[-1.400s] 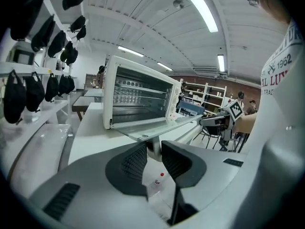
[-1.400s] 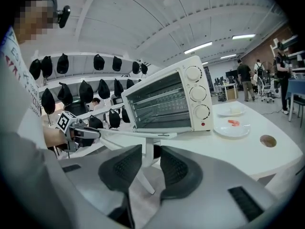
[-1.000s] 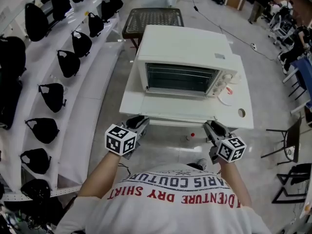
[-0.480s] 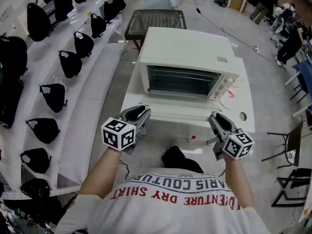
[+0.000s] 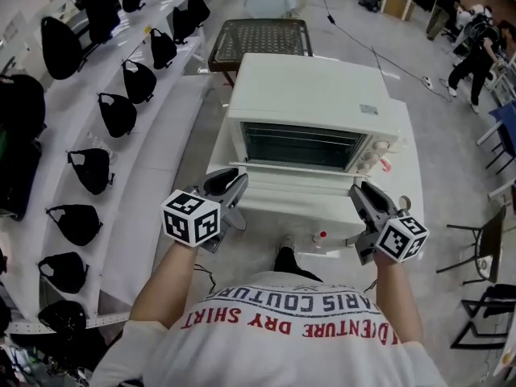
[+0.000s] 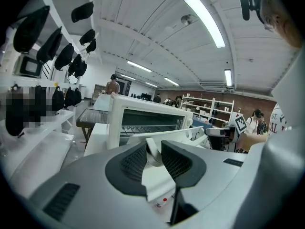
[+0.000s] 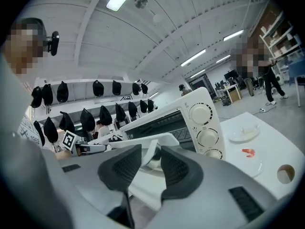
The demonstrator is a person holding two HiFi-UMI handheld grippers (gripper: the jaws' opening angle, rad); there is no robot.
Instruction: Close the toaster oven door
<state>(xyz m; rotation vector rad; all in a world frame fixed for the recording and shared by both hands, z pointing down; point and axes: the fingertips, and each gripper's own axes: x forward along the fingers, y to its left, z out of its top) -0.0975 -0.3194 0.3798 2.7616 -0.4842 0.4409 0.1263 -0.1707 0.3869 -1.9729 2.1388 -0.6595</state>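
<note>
White table (image 5: 407, 151) carries toaster oven (image 5: 310, 87); door (image 5: 294, 188) partly raised, not yet shut. Left gripper (image 5: 235, 185) and right gripper (image 5: 359, 192) each clamp a door handle (image 6: 152, 149) end. Risk: uneven lift twists door, pads slip, door drops

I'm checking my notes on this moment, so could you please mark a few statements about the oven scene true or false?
1. The toaster oven has its door fully shut. False: it is tilted partly open, with the rack inside showing.
2. The left gripper and right gripper are both shut on the door handle. True.
3. The knobs sit at the oven's right end. True.
4. A plate rests on top of the oven. False: it lies on the table beside it.
</note>
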